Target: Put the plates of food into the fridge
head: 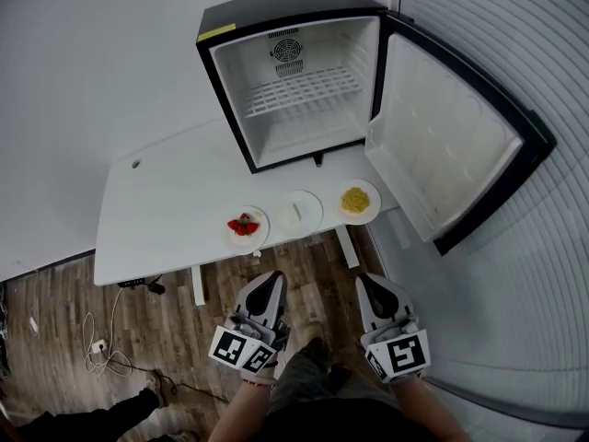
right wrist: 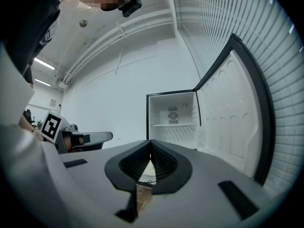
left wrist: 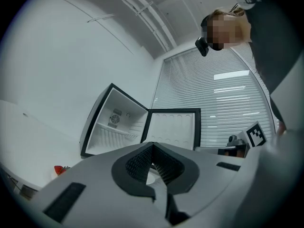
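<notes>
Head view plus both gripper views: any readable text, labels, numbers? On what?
No text can be read in any view.
Too small to read: the yellow sticker on the top front edge of the black mini fridge.
No letters or digits, only coded patterns: the black-and-white square markers on the left gripper and the right gripper.
No other print shows.

Left gripper [head: 268, 284] and right gripper [head: 372, 287] point forward side by side, jaws pressed together (marker cubes nearest the wrists).
</notes>
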Demonstrator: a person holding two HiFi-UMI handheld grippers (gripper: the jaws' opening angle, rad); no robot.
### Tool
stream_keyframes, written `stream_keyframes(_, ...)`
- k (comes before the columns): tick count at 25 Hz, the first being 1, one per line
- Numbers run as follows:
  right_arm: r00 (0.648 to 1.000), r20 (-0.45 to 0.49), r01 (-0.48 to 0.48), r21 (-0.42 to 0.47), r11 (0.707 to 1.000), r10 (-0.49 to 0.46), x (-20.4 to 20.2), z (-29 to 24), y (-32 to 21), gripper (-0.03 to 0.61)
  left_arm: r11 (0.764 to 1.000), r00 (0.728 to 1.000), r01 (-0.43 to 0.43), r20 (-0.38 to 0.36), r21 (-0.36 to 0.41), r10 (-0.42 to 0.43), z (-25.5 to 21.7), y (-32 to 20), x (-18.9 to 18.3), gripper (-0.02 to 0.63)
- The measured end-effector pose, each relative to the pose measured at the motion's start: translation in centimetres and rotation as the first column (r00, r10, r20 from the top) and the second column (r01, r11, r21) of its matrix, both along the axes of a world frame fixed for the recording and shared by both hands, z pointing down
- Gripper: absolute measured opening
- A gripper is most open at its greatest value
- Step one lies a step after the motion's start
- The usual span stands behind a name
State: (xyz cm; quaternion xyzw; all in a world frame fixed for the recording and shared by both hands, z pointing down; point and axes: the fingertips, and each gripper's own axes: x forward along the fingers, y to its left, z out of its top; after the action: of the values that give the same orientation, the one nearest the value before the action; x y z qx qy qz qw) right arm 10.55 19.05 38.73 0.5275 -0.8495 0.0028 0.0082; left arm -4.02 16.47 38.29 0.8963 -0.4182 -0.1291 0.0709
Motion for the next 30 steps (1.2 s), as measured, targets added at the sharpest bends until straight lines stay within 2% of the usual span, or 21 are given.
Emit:
stream_keyframes(4,1.0,-0.008,-0.025,-0.032,0.999,0.025,-0.8,0.9,-3.2,-0.002,0.999,0.999,-0.038,-0.002,-0.026,0.038,1.0,-3.8,0.0,0.006)
stream_keyframes(7,0.996,-0.021,-0.082,-0.056,0.995,0.081,-0.7,1.8,-5.5,-0.002,0.997,0.998,-0.069,-0.006,-0.034,0.069,1.3,-6.6,0.1,0.006)
stream_keyframes(12,0.979,0.063,-0.182,-0.135,0.974,0.191,0.1,3.7,-8.8,-0.002,0.992,0.993,-0.12,-0.026,-0.049,0.119,2.3,-10.5,0.8,0.006)
stream_keyframes(17,0.953,0.097,-0.26,-0.231,0.937,0.288,1.7,6.7,-11.0,-0.002,0.983,0.985,-0.167,-0.047,-0.08,0.164,4.0,-12.8,2.6,0.006)
stream_keyframes(21,0.923,0.177,-0.27,-0.335,0.903,0.342,3.1,9.2,-12.5,0.011,0.972,0.977,-0.212,0.0,-0.101,0.213,6.0,-13.7,4.7,0.006)
stream_keyframes(22,0.913,0.206,-0.261,-0.363,0.894,0.351,3.4,10.2,-12.8,0.048,0.968,0.973,-0.227,0.006,-0.107,0.229,6.5,-13.8,5.2,0.006)
stream_keyframes(27,0.836,0.35,-0.233,-0.473,0.85,0.423,5.7,14.2,-14.1,0.091,0.954,0.964,-0.264,-0.012,-0.141,0.265,9.0,-14.3,8.0,0.006)
stream_keyframes(28,0.811,0.386,-0.224,-0.492,0.842,0.441,6.1,14.9,-14.5,0.106,0.952,0.963,-0.27,-0.015,-0.148,0.27,9.5,-14.4,8.5,0.006)
stream_keyframes(30,0.735,0.477,-0.192,-0.534,0.824,0.481,6.8,16.2,-15.3,0.132,0.947,0.959,-0.281,-0.014,-0.155,0.282,10.2,-14.6,9.3,0.006)
